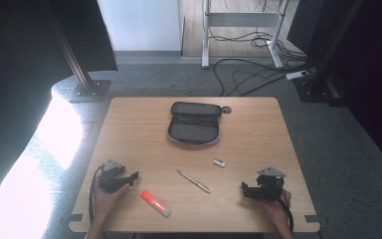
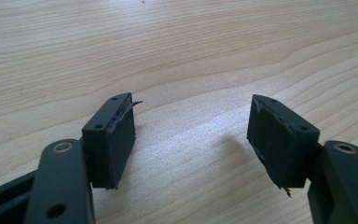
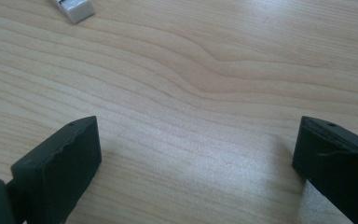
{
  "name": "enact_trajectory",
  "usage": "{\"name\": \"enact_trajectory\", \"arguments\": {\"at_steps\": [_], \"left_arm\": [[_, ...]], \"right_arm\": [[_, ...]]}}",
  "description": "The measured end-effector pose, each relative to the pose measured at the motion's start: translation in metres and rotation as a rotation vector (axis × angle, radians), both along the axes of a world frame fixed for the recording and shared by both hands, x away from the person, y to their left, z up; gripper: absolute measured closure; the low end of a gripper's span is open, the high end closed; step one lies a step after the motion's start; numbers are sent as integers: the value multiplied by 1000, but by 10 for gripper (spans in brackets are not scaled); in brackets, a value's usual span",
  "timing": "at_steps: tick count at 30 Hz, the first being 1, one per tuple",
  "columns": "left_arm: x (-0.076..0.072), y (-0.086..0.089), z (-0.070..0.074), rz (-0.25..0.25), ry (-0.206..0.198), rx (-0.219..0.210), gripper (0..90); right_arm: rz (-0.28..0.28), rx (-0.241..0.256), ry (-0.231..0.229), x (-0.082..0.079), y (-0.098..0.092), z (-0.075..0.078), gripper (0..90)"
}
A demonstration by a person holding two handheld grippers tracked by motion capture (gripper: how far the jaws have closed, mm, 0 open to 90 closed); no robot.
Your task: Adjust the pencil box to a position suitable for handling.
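1. A light wooden bench (image 1: pixel 258 129) stands on a grey floor, with black frame posts at the far left and far right and loose cables on the floor beyond it.
2. The left hand-held gripper (image 1: pixel 134 175) sits near the near left corner, held in the person's left hand (image 1: pixel 107 196), its jaws pointing right toward the middle of the bench.
3. In the left gripper view the left hand-held gripper (image 2: pixel 191 135) has its jaws spread wide with bare wood between them; nothing is pinched, and the black pads look frayed at the edges.
4. The right hand-held gripper (image 1: pixel 243 188) sits near the near right corner, held in the person's right hand (image 1: pixel 276 204), its jaws pointing left.
5. In the right gripper view the right hand-held gripper (image 3: pixel 196 154) is likewise spread wide over bare wood, holding nothing.
6. An open dark pencil case (image 1: pixel 195 123) lies at the far middle of the bench, its lid folded back.
7. A silver pen (image 1: pixel 193 180) lies slantwise near the middle, between the two grippers and apart from both.
8. An orange and white marker (image 1: pixel 155 203) lies near the front edge, just right of the left gripper.
9. A small white eraser-like block (image 1: pixel 219 162) lies right of the pen, nearer the case; its end also shows at the top left of the right gripper view (image 3: pixel 74 9).
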State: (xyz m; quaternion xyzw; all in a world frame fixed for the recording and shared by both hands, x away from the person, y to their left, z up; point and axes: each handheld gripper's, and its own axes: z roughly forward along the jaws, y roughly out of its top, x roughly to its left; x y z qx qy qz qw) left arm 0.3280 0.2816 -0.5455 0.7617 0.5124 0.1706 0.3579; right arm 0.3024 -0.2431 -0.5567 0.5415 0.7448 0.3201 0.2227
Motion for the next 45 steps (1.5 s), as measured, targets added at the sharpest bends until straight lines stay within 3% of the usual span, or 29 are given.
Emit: {"name": "enact_trajectory", "arguments": {"at_steps": [10,18,29,41,45], "left_arm": [[0,-1,0,9,-3,6,324],[-1,-8,0,10,-12,61,312],[1,1,0,5,1,-21,317],[1,-6,0,26,-8,32,316],[1,-6,0,33,-7,25,316]], "right_arm": [[-5,-1,-4,-2,0,0,13],[-8,-2,-2,-2,0,0,6],[-20,-1,-5,-2,-1,0,20],[-7,2,-11,-4,-2,0,50],[-10,5,-22,-6,-4,1,89]]}}
